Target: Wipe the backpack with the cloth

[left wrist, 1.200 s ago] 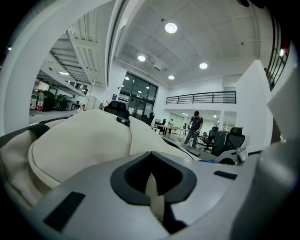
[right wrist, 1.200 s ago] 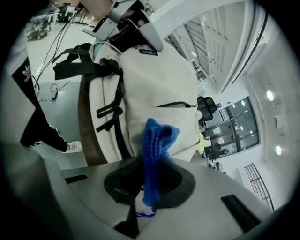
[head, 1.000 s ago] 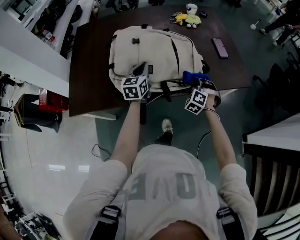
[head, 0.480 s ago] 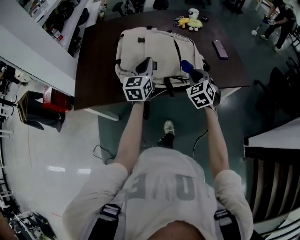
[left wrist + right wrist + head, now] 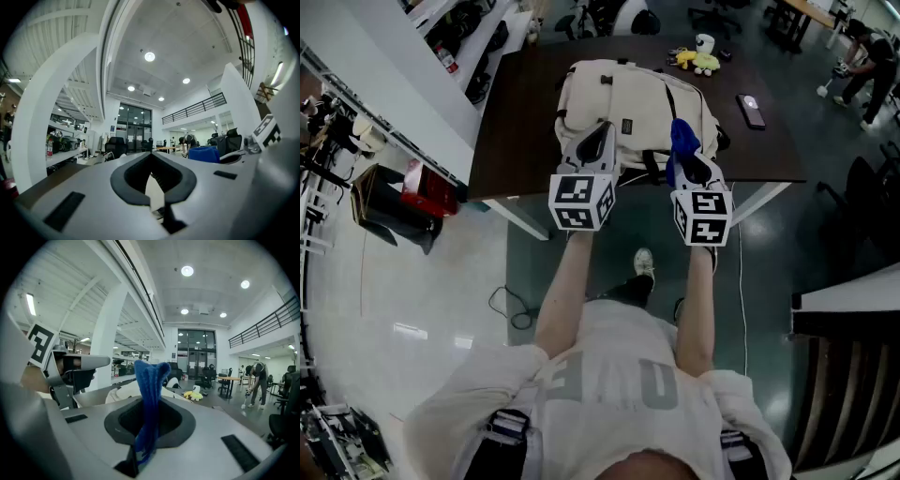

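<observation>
The cream backpack [image 5: 628, 98] lies flat on the dark table [image 5: 516, 122]. Both grippers are held up over its near edge, off its surface. My right gripper [image 5: 682, 150] is shut on the blue cloth [image 5: 679, 136], which sticks up from between the jaws as a folded strip [image 5: 149, 394]. In the right gripper view the backpack [image 5: 123, 389] shows low behind the cloth. My left gripper [image 5: 598, 145] is shut with nothing in it; its jaws [image 5: 151, 171] meet below their diamond-shaped gap. The blue cloth [image 5: 204, 153] shows to its right.
On the table behind the backpack are a yellow plush toy [image 5: 701, 62], a white cup [image 5: 704, 42] and a phone [image 5: 750, 110]. A red box [image 5: 431, 192] sits on the floor at left. A person [image 5: 862, 47] bends over at far right. Office chairs stand around.
Both grippers have lifted off the backpack's near edge and risen toward the head camera. The right one still holds the cloth, now pointing upward.
</observation>
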`<state>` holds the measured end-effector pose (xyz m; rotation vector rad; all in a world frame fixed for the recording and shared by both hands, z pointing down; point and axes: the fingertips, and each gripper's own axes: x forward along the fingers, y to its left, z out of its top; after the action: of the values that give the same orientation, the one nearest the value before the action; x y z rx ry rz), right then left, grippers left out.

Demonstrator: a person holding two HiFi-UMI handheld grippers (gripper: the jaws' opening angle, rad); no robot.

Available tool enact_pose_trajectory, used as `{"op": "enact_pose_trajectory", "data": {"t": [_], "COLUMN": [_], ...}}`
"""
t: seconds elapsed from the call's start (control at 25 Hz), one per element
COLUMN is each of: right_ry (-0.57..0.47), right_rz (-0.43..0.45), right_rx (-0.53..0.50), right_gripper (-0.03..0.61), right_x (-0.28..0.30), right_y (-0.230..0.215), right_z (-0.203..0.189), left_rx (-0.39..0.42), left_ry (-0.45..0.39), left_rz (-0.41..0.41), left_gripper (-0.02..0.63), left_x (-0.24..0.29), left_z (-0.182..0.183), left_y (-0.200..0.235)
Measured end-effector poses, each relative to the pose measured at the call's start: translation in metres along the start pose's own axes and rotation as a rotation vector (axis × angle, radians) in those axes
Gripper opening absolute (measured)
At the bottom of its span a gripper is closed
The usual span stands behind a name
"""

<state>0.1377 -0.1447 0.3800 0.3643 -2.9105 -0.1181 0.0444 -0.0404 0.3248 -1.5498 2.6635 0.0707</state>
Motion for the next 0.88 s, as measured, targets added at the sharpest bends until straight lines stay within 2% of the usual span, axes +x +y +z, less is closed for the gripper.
{"op": "enact_pose_trajectory", "data": {"t": [0.16, 0.32, 0.52, 0.8, 0.88], "right_ry": [-0.04, 0.0, 0.009, -0.017, -0.027], "right_rz": [0.014, 0.043, 0.063, 0.08, 0.087], "right_rx": [0.061, -0.011, -0.041, -0.039, -0.029], "right_gripper": [0.041, 0.043, 0.041, 0.041, 0.043], "right_x": [-0.021, -0.024, -0.032, -0.043, -0.054], "right_y": [0.012, 0.032, 0.053, 0.076, 0.083], "right_z": [0.007, 0.008, 0.013, 0.027, 0.028], "left_rx": [-0.002, 0.01, 0.003, 0.075, 0.07], "left_ry": [-0.046, -0.067, -0.06, -0.011, 0.0], "left_rz": [0.037, 0.068, 0.073, 0.08, 0.098], "left_gripper": [0.003, 0.003, 0.003, 0.003, 0.003], "left_x": [-0.025, -0.036, -0.051, -0.089, -0.1], "left_z": [0.023, 0.036, 0.036, 0.019, 0.015], "left_y": [0.009, 0.015, 0.009, 0.002, 0.008]}}
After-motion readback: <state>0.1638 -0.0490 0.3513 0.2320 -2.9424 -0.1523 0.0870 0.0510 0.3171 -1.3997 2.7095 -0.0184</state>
